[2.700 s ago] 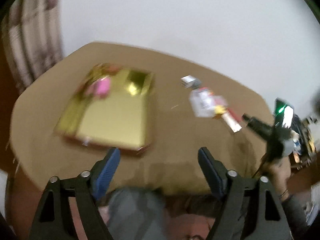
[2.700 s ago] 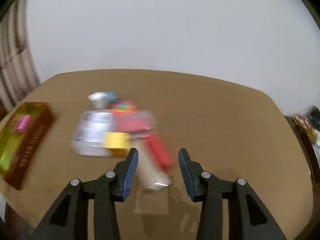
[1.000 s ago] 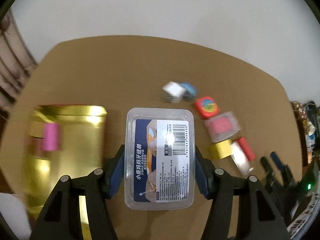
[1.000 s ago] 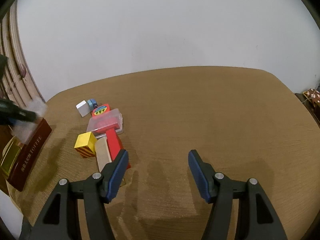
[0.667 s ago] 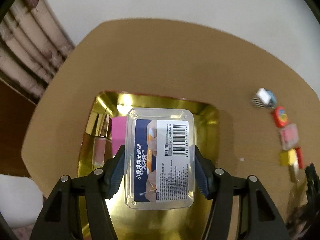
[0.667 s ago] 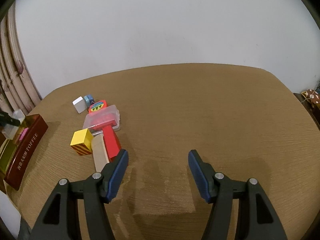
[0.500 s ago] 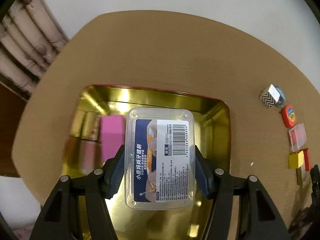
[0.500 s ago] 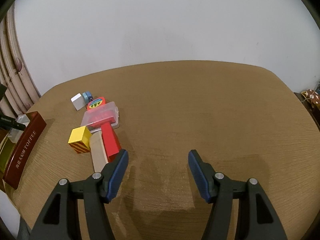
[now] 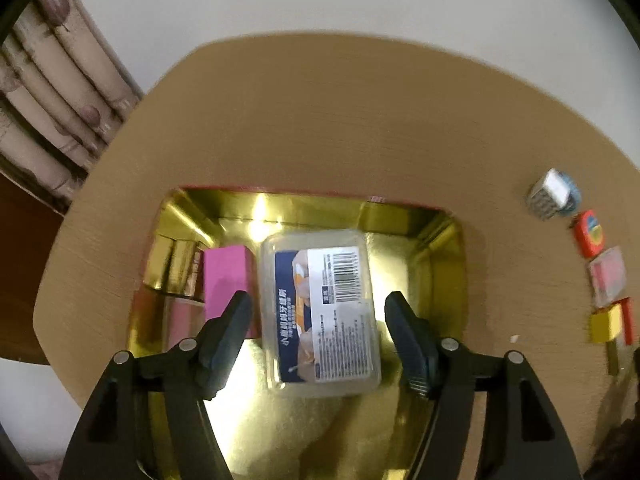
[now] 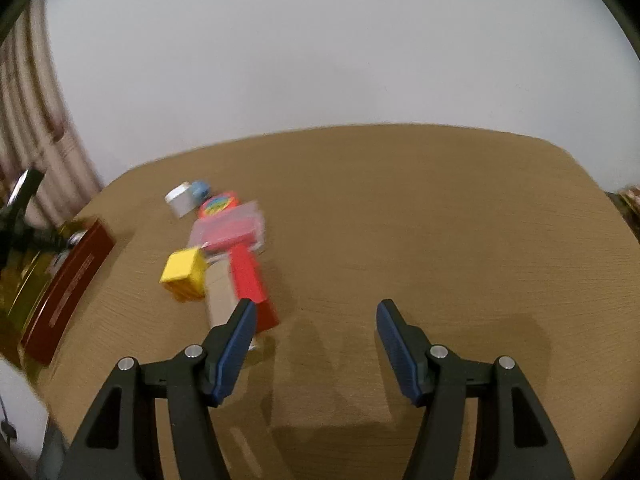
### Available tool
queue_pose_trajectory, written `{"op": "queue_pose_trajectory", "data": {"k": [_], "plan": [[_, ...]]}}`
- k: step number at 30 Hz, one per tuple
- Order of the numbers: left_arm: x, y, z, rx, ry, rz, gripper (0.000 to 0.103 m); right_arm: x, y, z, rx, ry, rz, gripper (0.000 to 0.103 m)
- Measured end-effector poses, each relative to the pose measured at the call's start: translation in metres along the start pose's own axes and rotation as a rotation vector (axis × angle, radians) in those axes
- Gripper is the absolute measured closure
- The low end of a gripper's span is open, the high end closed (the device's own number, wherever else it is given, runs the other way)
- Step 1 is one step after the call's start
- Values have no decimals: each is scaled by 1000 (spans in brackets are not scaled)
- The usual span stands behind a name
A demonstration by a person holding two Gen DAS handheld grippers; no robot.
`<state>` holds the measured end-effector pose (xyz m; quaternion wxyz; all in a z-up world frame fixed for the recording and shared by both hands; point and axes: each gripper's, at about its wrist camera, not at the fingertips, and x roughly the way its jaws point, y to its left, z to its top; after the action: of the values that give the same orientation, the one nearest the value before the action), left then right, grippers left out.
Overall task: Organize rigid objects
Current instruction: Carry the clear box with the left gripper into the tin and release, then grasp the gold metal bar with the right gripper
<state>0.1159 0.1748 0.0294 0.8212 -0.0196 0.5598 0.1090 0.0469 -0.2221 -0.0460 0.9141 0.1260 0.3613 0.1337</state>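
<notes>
My left gripper is open above a gold tin tray. A clear plastic box with a blue and white label lies in the tray between the jaws, apart from both fingers, next to a pink block. My right gripper is open and empty over the brown table. Ahead of it to the left lie a red block, a pale wooden block, a yellow cube, a small clear box with pink contents, a red round-faced piece and a white cube.
The tray's dark red side shows at the left of the right wrist view, with the left gripper's arm above it. The same loose pieces lie along the table's right side in the left wrist view. A curtain hangs at the left.
My left gripper carried the clear box over the tray, then opened and released it into the tray. My right gripper stayed open and shifted toward the loose blocks.
</notes>
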Motion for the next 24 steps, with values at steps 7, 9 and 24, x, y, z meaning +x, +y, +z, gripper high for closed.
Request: {"op": "queue_pose_trajectory", "data": {"k": [7, 9, 24], "plan": [[-77, 13, -44, -83, -155, -94, 21, -4, 38, -6, -200, 68, 133, 39], [-92, 16, -65, -90, -174, -142, 20, 0, 44, -7, -218, 104, 161, 39], [-123, -13, -158, -40, -177, -248, 19, 38, 46, 12, -135, 275, 223, 47]]}}
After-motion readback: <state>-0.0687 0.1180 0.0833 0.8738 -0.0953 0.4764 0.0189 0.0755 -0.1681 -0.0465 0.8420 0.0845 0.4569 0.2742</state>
